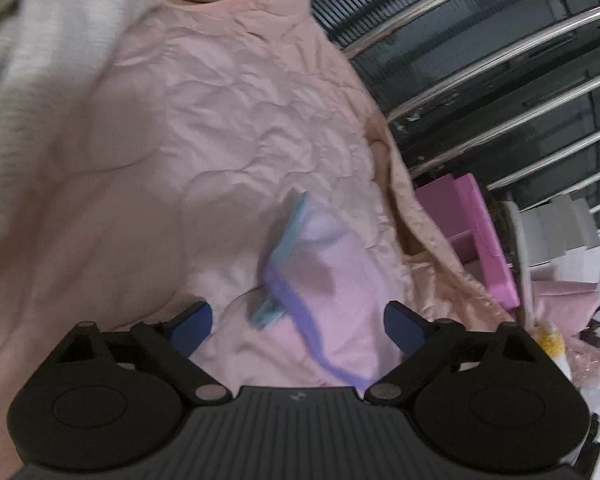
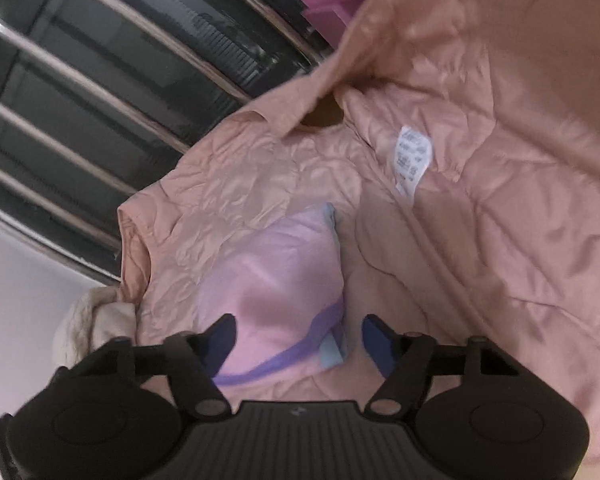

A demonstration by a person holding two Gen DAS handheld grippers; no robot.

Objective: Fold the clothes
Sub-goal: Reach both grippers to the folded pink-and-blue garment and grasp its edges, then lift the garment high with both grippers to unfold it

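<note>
two grippers are hovering over one small pink garment (image 1: 332,268), and neither is touching it. the left gripper (image 1: 298,326) is standing with its fingers spread wide, the cloth lying just ahead and slightly toward its right finger. the right gripper (image 2: 298,340) is also holding its fingers apart, with nothing pinched, and the garment's purple-trimmed edge (image 2: 284,360) is lying right between them, so this hand looks nearer to a grab. the garment's long axis is running away from both grippers, a pale blue band (image 1: 290,236) lining one side. it is resting on a crumpled peach quilted jacket (image 2: 480,240), whose white care label (image 2: 412,160) is showing. a cream knit piece (image 1: 32,60) is lying beside that. farther off, pink boxes (image 1: 480,224) are sitting near dark glass with shiny metal rails (image 1: 500,52).
</note>
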